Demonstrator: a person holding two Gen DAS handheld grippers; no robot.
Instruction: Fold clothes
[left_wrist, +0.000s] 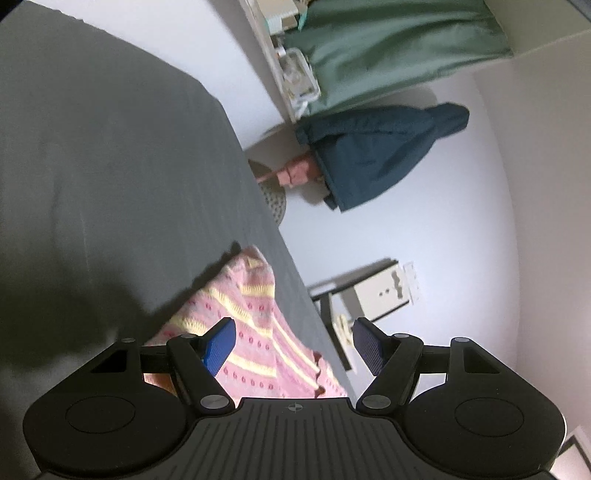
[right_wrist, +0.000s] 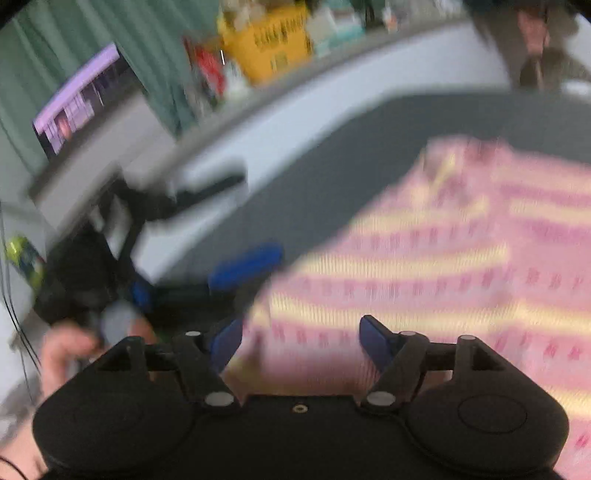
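Note:
A pink knit sweater (left_wrist: 255, 325) with pale yellow stripes lies on a grey bed sheet (left_wrist: 110, 166), close to the sheet's edge. My left gripper (left_wrist: 295, 343) hovers over the sweater's hem end with its blue pads wide apart and nothing pinched between them. In the blurred right wrist view the sweater (right_wrist: 443, 258) spreads across the right half. My right gripper (right_wrist: 301, 341) stands open just above the sweater's near edge, cloth showing between the pads but not pressed. The left gripper (right_wrist: 195, 277) appears there at the sweater's left edge, held by a hand (right_wrist: 66, 350).
Past the bed's edge hang a dark blue jacket (left_wrist: 369, 158) and a green curtain (left_wrist: 388, 48); a white shelf holds a clear box (left_wrist: 299, 77), and a small white cabinet (left_wrist: 380, 291) stands by the bed. The right wrist view shows a lit screen (right_wrist: 81, 96) and a yellow crate (right_wrist: 269, 40).

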